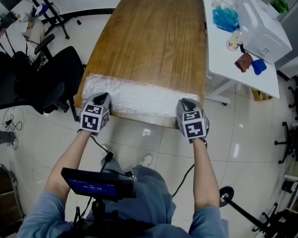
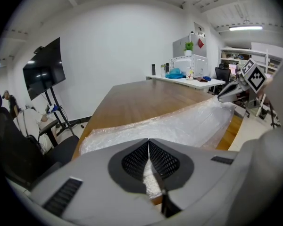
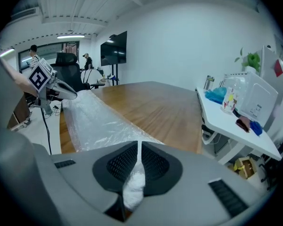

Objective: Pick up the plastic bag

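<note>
Currently: plastic bag (image 1: 139,99) lies flat along the near edge of the wooden table (image 1: 154,38), long side across, not yet raised. Both near corners are engaged, so the approach is done and the lift is left.

Left gripper (image 1: 102,98): jaws closed to a line, with a fold of film pinched between the pads. Grip looks firm.

Right gripper (image 1: 187,103): jaws a narrow slit apart, with bunched white film sitting in the gap. The pads do not appear to press on it, so I judge this hold as loose and in need of re-closing before lifting.

Materials: the bag is a thin, translucent, whitish film, crinkled and glossy, roughly a long rectangle, and it is limp. I expect sag in the middle when it is raised. Table: smooth varnished wood with rounded corners.
</note>
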Demonstrator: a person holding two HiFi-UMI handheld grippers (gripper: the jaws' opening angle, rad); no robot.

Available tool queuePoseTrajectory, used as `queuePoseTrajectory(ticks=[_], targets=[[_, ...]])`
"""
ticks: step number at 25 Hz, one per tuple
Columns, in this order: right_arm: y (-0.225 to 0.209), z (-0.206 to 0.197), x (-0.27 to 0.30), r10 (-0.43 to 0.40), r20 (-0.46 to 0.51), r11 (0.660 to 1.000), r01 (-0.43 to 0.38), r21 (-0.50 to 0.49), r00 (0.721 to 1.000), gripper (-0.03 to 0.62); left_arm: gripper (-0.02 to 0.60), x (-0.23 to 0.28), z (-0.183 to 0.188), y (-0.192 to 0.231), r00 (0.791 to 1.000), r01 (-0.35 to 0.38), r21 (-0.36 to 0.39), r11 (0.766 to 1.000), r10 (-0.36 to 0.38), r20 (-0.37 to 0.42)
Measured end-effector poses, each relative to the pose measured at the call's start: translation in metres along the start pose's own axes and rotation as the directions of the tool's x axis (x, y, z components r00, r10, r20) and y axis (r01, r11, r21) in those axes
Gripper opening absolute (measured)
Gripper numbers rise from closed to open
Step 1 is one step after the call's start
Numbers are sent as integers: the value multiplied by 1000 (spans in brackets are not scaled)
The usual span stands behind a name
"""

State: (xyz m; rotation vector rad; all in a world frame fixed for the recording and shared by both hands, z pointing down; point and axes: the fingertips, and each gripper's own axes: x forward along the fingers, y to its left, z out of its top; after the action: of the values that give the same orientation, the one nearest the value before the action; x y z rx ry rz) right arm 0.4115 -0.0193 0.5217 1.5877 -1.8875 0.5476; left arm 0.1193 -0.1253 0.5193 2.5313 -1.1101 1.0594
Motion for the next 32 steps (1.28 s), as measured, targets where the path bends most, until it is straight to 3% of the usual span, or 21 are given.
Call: queuePoseTrajectory(ticks=[13,19,25,32], targets=[[8,65,-44,-34,167,999,33,7,985,34,14,-37,52,-6,992,23,17,1000,-25,120],[20,99,-75,-41,267,999,32,36,963,34,15,-60,82,-15,970,63,43,997,-72,234],[43,151,-118,-21,427,1000,11,27,904,34,15,-113,145,-39,877,135,56,989,-146,458],[80,200,-170,13,584,999,7,-33,812,34,15,-184,201,-64,732,179,105,978,-204,650]])
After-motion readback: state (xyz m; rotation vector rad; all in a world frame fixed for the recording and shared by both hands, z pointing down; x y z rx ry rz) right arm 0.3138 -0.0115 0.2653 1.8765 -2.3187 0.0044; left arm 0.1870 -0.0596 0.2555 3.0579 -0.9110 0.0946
